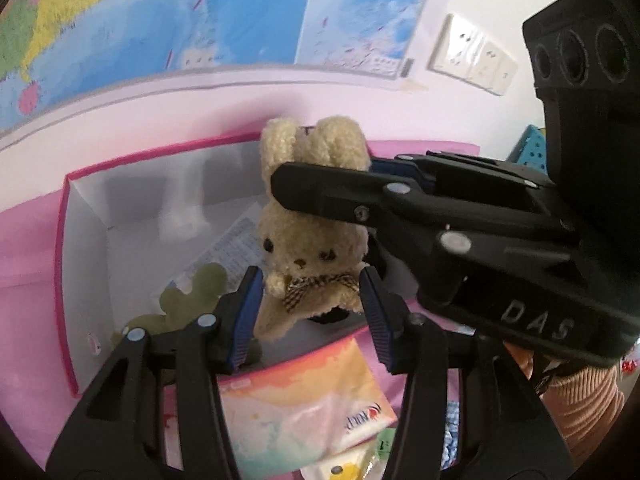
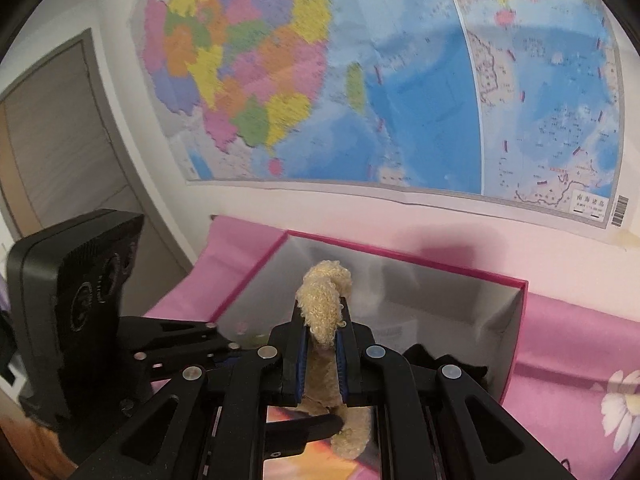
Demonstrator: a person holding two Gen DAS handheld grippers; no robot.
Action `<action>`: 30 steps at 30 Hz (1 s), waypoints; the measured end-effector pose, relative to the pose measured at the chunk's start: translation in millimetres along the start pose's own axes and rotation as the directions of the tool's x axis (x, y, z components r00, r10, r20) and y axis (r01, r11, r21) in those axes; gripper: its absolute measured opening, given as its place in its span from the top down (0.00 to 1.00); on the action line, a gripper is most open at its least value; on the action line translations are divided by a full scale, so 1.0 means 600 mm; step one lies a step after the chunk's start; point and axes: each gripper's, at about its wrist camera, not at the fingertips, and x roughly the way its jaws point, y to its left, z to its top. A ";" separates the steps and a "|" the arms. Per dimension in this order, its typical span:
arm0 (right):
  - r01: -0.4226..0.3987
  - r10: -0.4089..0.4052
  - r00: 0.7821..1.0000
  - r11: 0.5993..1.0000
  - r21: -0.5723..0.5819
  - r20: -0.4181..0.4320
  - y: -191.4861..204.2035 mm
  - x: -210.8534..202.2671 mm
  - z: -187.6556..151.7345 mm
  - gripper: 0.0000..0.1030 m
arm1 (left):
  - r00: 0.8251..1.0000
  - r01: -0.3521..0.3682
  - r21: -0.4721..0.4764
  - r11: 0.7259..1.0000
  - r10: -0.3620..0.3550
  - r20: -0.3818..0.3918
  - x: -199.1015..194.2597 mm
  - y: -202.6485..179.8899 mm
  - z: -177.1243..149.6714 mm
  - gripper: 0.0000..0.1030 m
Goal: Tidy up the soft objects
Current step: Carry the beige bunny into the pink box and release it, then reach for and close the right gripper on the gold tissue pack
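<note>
The beige plush rabbit (image 1: pixel 308 248) is carried by its ears over the pink-rimmed box (image 1: pixel 64 240), clamped in the closed right tongs (image 2: pixel 322 354) at twelve o'clock. The left tongs (image 1: pixel 310 312) stand open around its body, not pressing. A lowering into the box beside the green plush (image 1: pixel 192 296) is judged next

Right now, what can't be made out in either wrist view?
- Left wrist: plush rabbit ears' base, hidden by right gripper.
- Left wrist: green plush partly behind left gripper.
- Right wrist: box contents, blocked by gripper linkage.
- Both: wall map text blurred.
</note>
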 end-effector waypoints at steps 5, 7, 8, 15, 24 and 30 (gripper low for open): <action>0.024 -0.022 0.997 0.999 0.030 -0.069 -0.018 0.046 -0.003 0.69 | 0.999 -0.037 -0.042 0.998 0.035 -0.036 0.024 0.014 0.005 0.49; 0.093 -0.088 0.992 0.994 0.049 -0.086 -0.031 0.059 -0.004 0.61 | 0.999 -0.036 -0.049 0.998 0.034 -0.042 0.026 0.018 0.005 0.49; 0.117 -0.111 0.990 0.991 0.064 -0.092 -0.039 0.063 -0.004 0.57 | 0.999 -0.032 -0.053 0.998 0.030 -0.044 0.026 0.019 0.004 0.49; 0.170 -0.164 0.985 0.975 0.144 -0.055 -0.077 0.031 -0.021 0.46 | 0.999 -0.035 -0.042 0.999 0.034 -0.009 -0.007 0.021 -0.016 0.49; 0.046 -0.050 0.998 0.990 0.131 0.031 -0.049 -0.085 -0.067 0.46 | 0.998 0.017 0.072 0.997 -0.021 0.063 -0.081 -0.019 -0.059 0.48; 0.002 -0.006 0.999 0.996 0.085 0.048 -0.009 -0.149 -0.108 0.46 | 0.995 0.057 0.143 0.988 -0.068 0.075 -0.117 -0.049 -0.100 0.45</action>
